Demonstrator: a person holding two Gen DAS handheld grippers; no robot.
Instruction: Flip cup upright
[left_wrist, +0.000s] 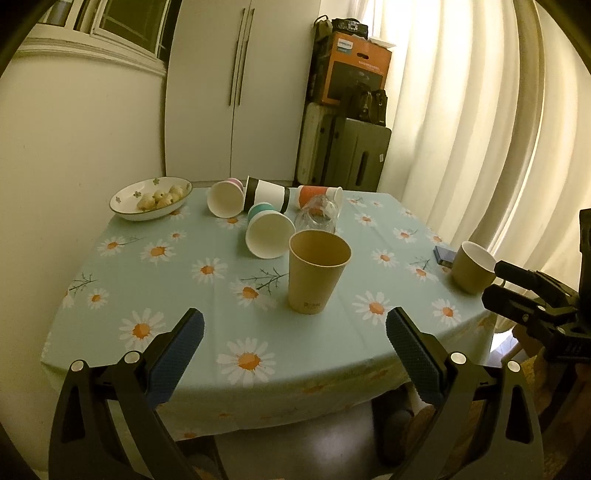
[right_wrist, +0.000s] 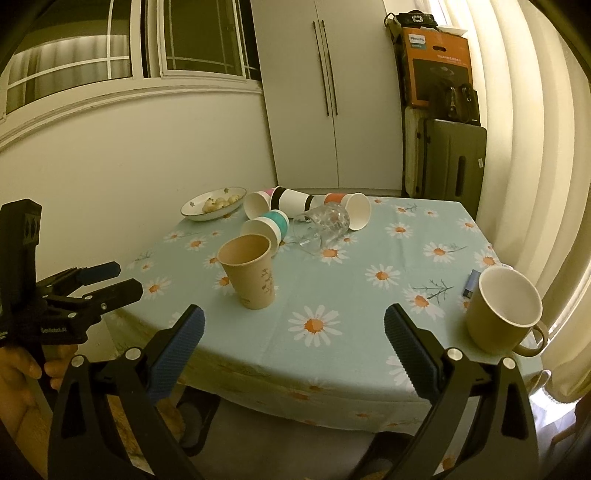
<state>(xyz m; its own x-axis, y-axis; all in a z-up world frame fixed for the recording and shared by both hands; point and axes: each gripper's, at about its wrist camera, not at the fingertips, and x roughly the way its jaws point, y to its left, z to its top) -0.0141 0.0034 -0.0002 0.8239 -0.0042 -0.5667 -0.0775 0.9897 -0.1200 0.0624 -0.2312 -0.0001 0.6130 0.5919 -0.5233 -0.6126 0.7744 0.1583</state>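
Blue ribbed pads line both tongs, and both stand spread wide with nothing between them: the left gripper (left_wrist: 294, 334) and the right gripper (right_wrist: 294, 334) hover off the near edge of the daisy tablecloth (left_wrist: 177, 280). Taking the upright kraft paper cup (left_wrist: 318, 272) as landmark, the left gripper is aimed almost straight at it, the right one off to its right. Just behind it lie the tipped cups: the teal-banded cup (left_wrist: 266, 232) closest, a clear glass (left_wrist: 318, 215) beside that, more cups beyond. A tan mug (right_wrist: 503, 307) stands well to its right. Likely risks: reaching past could knock the light kraft cup over, and a round cup may roll from a shallow pinch.
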